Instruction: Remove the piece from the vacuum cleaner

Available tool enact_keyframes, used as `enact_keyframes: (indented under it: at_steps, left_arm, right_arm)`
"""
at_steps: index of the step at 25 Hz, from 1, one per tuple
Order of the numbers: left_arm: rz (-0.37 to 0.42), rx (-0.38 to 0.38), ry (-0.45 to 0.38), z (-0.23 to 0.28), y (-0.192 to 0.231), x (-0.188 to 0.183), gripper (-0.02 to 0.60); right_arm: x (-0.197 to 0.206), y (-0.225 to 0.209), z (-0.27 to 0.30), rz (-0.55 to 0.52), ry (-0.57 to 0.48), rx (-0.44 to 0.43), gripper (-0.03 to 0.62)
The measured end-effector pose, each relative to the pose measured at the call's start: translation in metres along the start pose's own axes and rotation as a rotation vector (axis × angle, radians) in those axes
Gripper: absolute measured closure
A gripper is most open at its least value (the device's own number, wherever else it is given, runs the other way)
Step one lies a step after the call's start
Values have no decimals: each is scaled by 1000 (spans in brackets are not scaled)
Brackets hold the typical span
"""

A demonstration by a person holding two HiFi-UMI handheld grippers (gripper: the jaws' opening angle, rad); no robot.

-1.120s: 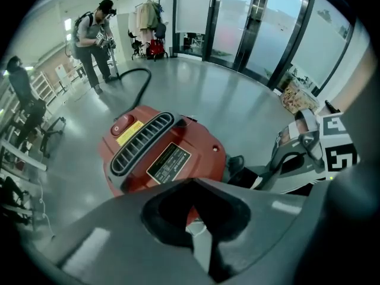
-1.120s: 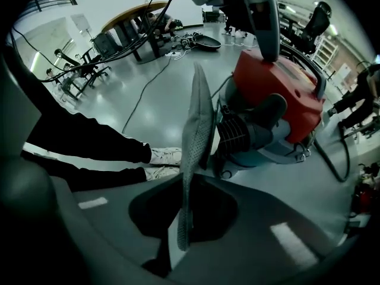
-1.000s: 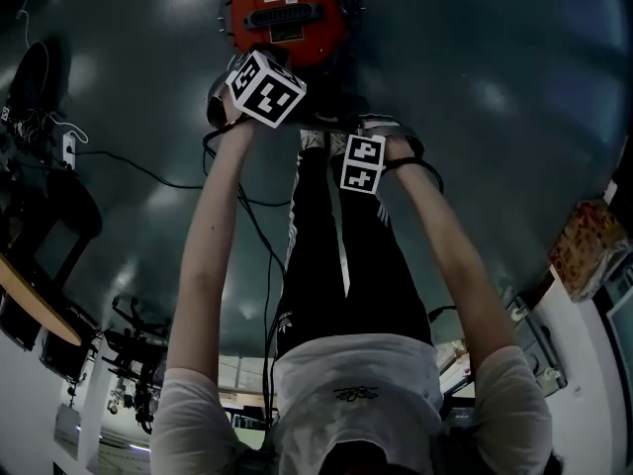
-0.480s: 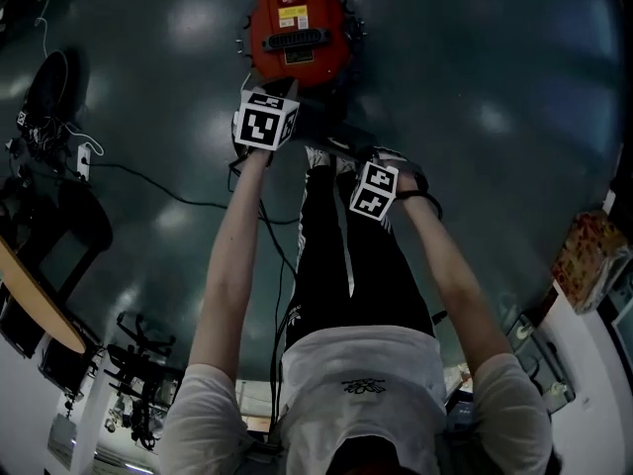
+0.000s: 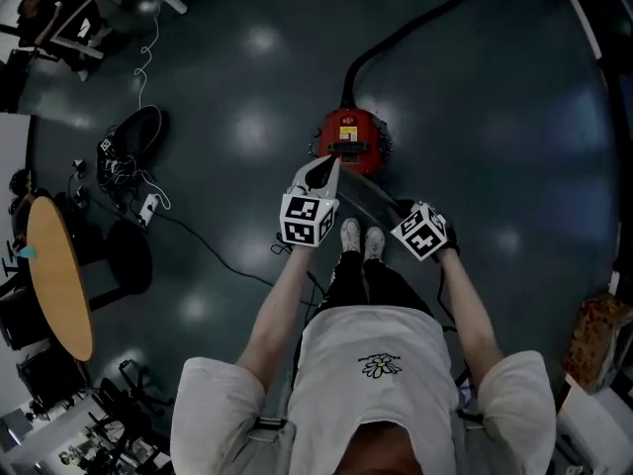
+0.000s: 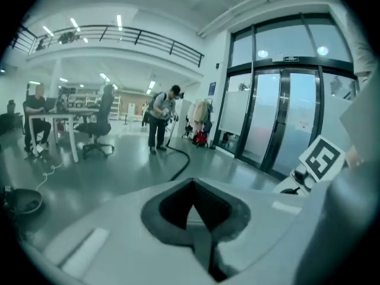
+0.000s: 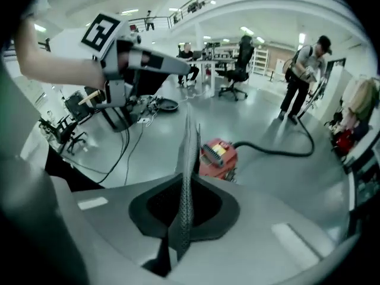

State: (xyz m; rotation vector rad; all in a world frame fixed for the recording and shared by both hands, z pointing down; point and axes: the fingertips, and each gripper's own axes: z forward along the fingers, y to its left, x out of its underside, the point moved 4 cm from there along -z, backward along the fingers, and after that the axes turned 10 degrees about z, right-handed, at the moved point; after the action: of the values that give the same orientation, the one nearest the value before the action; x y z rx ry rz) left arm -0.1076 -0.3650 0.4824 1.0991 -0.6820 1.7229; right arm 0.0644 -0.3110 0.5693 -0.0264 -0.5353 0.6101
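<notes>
Vacuum cleaner (image 5: 351, 139): a red canister on the floor, just ahead of the person's shoes (image 5: 361, 237) and well apart from the long edge of the wooden desk (image 5: 57, 285) that faces the person.
Piece: not yet off. Neither tool touches the canister, and I cannot tell which part is meant.
Hose (image 5: 401, 30): black, it leaves the canister on its far side.
Left gripper (image 5: 324, 166): tongs pressed together and empty; the tip points toward the canister's near side — I judge it is lined up for a reach down.
Right gripper (image 7: 187, 135): tongs also together, nothing between them; it is held off to the side, probably to leave the way free.
Containers: a dark round shell (image 5: 134, 135) lies on the floor past the desk's far end, and a patterned box (image 5: 591, 336) stands far from the desk — the contents of both are not visible.
</notes>
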Motion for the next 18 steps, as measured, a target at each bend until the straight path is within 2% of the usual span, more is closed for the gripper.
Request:
enact_keyframes:
  at_steps: [4,6,9,14,18]
  left_arm:
    - [27,-68,-221,-40,6,-100,581]
    - [27,-98,-323,-59,7,-140,581]
    - [79,-118,-435,-86,3,-187,581]
    - [132,-158,-537,-121,7,-231,581]
    - [147,-180,-554,-133,16,-238,581]
  right_arm:
    - [-98,-14,-80,-68,-243,115,557]
    - [-139,-10,-115,-99,-360,144,557]
    - [-185,3,-164,-108,-536,165,557]
    - [-231,11,-233,-57,-785,213,557]
    - [-247,11,-265,-9,-899,249,557]
